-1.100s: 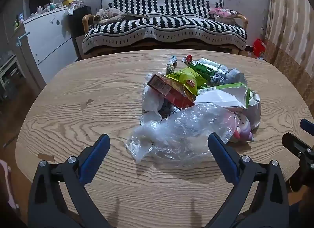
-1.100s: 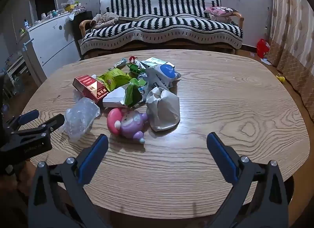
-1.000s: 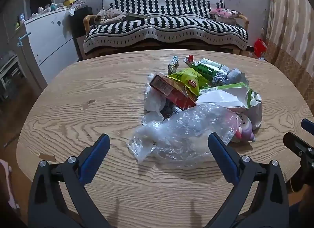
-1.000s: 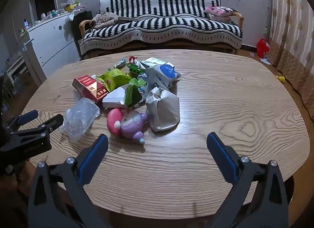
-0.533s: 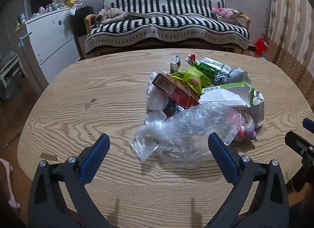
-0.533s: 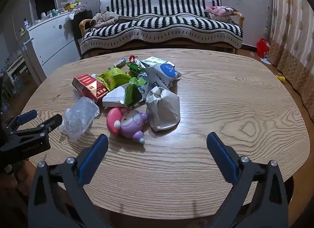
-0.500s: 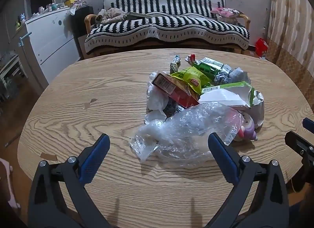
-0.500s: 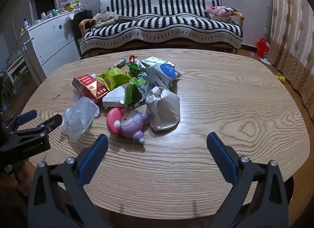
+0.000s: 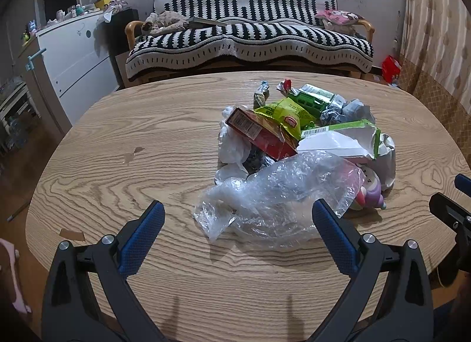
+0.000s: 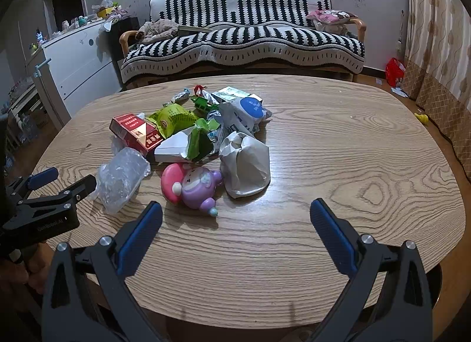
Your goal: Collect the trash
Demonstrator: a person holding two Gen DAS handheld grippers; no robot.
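So far nothing is seen to be collected: the whole pile of trash lies on the wooden table (image 9: 117,165), and no bin or bag for receiving it can be found in either view. The left gripper (image 9: 238,225) is held with its jaws spread wide and empty, and the clear plastic bag (image 9: 279,192) lies just ahead of it, between the lines of its two fingers but not touched. Behind the bag, further from this tool, the red box (image 9: 259,133), the yellow-green wrapper (image 9: 284,115) and the torn white-and-green carton (image 9: 338,142) are heaped together. The right gripper (image 10: 235,221) is also spread and holds nothing; the pink and purple toy (image 10: 191,184) is found just ahead of its left finger, and the grey crumpled paper bag (image 10: 245,165) lies a little further, touching the toy. The blue-and-white packet (image 10: 247,112) is at the far side of the pile. It is judged that the task is at its very start, and every piece remains to be picked up. The plastic bag is probably the first to be taken, as it is nearest to the left tool.
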